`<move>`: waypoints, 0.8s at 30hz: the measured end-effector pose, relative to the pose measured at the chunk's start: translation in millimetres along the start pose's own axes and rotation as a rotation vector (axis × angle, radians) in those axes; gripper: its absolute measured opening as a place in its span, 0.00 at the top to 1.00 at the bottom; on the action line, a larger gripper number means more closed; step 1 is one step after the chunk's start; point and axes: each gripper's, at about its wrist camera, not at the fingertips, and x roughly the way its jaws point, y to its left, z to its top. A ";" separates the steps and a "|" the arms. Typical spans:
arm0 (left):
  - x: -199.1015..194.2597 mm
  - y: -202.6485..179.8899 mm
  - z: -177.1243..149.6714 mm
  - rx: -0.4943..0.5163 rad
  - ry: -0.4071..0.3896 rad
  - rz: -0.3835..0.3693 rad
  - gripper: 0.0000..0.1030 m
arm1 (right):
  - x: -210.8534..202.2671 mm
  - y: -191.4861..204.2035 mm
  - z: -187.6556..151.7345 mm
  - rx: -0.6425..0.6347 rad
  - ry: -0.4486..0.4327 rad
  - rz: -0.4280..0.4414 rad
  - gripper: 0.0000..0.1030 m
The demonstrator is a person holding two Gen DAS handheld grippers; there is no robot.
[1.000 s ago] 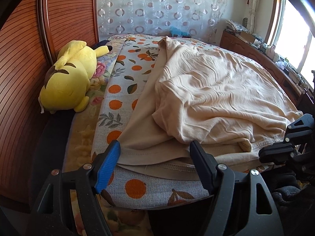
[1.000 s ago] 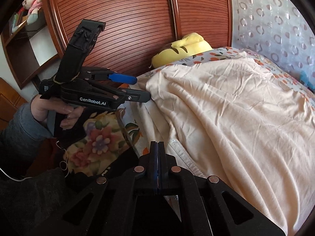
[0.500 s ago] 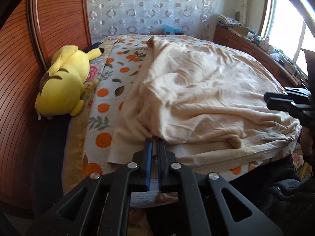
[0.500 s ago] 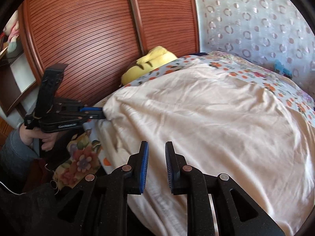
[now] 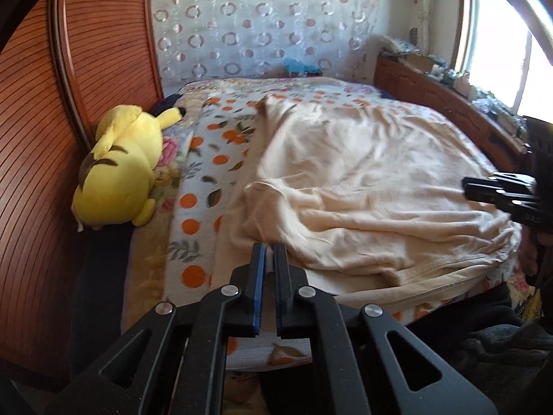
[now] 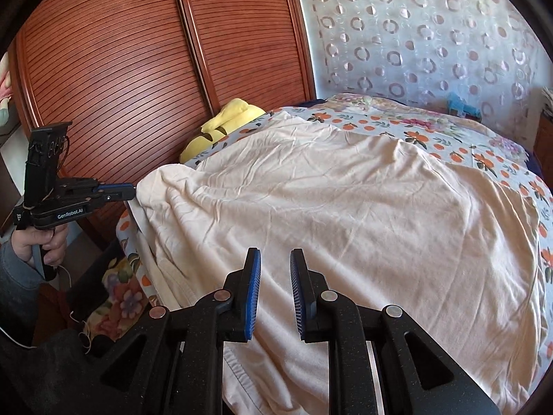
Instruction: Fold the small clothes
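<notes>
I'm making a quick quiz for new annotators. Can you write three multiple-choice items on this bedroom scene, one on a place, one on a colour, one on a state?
1. The plush toy lies: A) beside the wooden wardrobe B) by the window C) on the cloth
2. The cloth being folded is: A) blue B) cream C) green
3. The right gripper is: A) open B) clamped on the toy C) shut on a sock

Answers: 1 A, it sits at the bed's wardrobe side; 2 B, pale cream fabric throughout; 3 A, a clear gap between its pads.
</notes>
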 end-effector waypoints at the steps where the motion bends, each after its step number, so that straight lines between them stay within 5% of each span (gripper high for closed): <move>1: 3.9 6.0 -1.7 -0.005 0.016 0.044 0.92 | -2.8 -4.5 -0.7 -0.002 0.002 0.004 0.83; 2: 5.8 10.8 -3.2 -0.011 0.022 0.070 0.86 | -2.1 -6.8 -0.7 -0.007 0.005 0.004 0.83; 4: 7.6 23.4 -7.5 -0.048 0.025 0.059 0.56 | -0.8 -4.6 -1.0 -0.019 0.012 0.001 0.83; 13: 34.8 40.3 -14.6 -0.158 0.060 -0.058 0.54 | 8.3 -1.3 1.4 -0.039 0.027 0.009 0.83; 18: 39.3 42.6 -12.2 -0.186 0.042 -0.135 0.32 | 8.5 -4.0 0.5 -0.041 0.027 0.001 0.82; 24: 43.0 36.3 -8.3 -0.130 0.039 -0.081 0.33 | 9.4 -5.5 -1.1 -0.043 0.028 0.004 0.82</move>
